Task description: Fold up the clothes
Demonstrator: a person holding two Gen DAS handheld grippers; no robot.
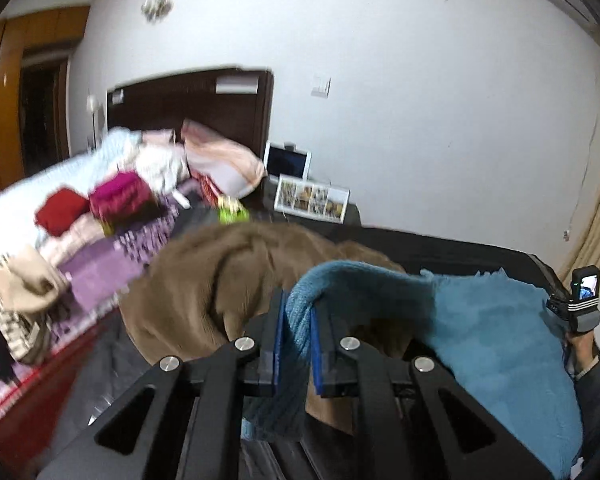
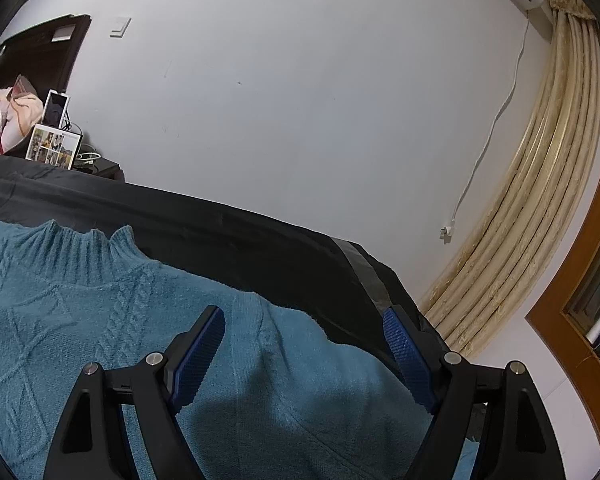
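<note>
My left tongs (image 1: 300, 336) clench a bunched edge of the blue sweater (image 2: 100, 320), spread on the dark worktop (image 2: 260, 232); right tongs (image 2: 304, 354) gape above it. Folding's barely begun.

Two hand-held grippers, alike in build. Left gripper (image 1: 298, 320): matte black linkage arms with triangular cut-outs, round silver screw heads at the pivots, flat blue pads on the inner finger faces. Right gripper (image 2: 304, 344): same black frame and silver screws, its blue pads (image 2: 198, 360) finely ribbed. Farther out, a dark sleeve (image 1: 596, 392) at the wrist.
</note>
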